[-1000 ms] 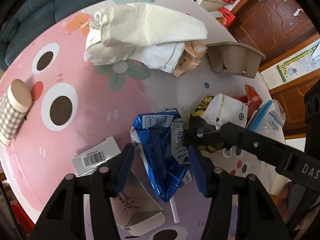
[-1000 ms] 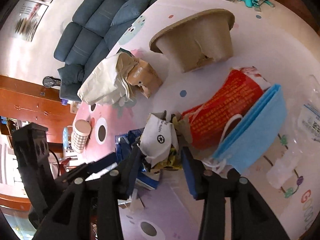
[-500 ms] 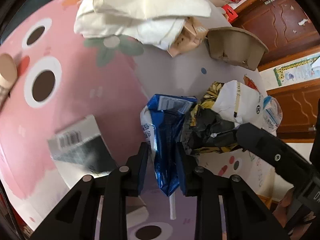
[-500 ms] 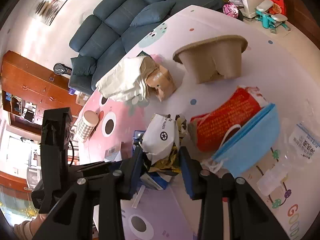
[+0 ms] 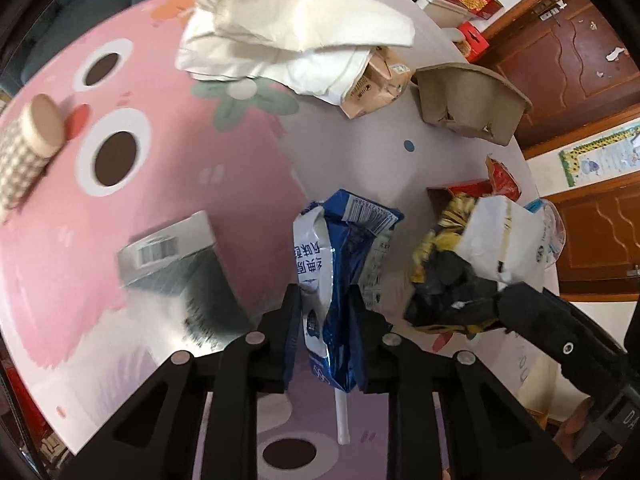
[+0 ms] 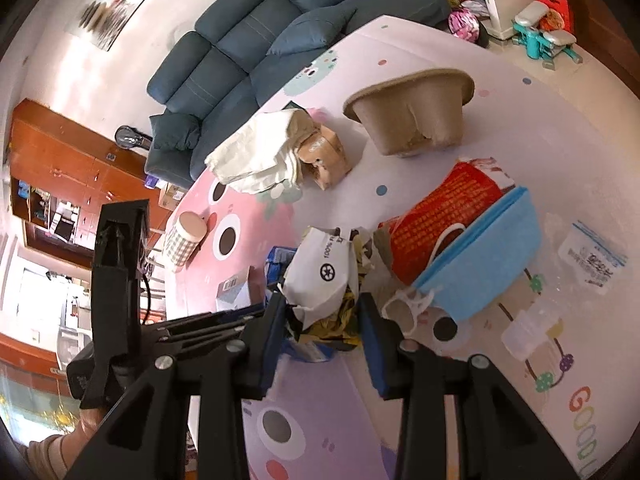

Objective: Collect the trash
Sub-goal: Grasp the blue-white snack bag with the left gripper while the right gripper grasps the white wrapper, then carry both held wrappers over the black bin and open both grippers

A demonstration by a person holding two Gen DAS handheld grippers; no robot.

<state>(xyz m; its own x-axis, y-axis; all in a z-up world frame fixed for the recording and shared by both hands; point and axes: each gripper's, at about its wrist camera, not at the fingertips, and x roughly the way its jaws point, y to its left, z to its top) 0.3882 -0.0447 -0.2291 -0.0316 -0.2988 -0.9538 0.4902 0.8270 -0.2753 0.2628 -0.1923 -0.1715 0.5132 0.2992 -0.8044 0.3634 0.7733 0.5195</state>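
My left gripper [image 5: 325, 334] has just been closing and now clamps the crushed blue milk carton [image 5: 340, 276], its straw [image 5: 342, 420] dangling below over the round cartoon-print table [image 5: 168, 184]. Just right of that carton, my right gripper [image 6: 322, 322] pinches a wad of white paper and black-and-yellow wrapper [image 6: 326, 288]; its jaws have narrowed onto the wad. I think the wad is the weak hold: it is loose and layered, so pieces could shed. Beyond the carton, the red snack bag [image 6: 440, 220], blue face mask [image 6: 484, 268] and cardboard cup carrier [image 6: 416, 116] still wait.
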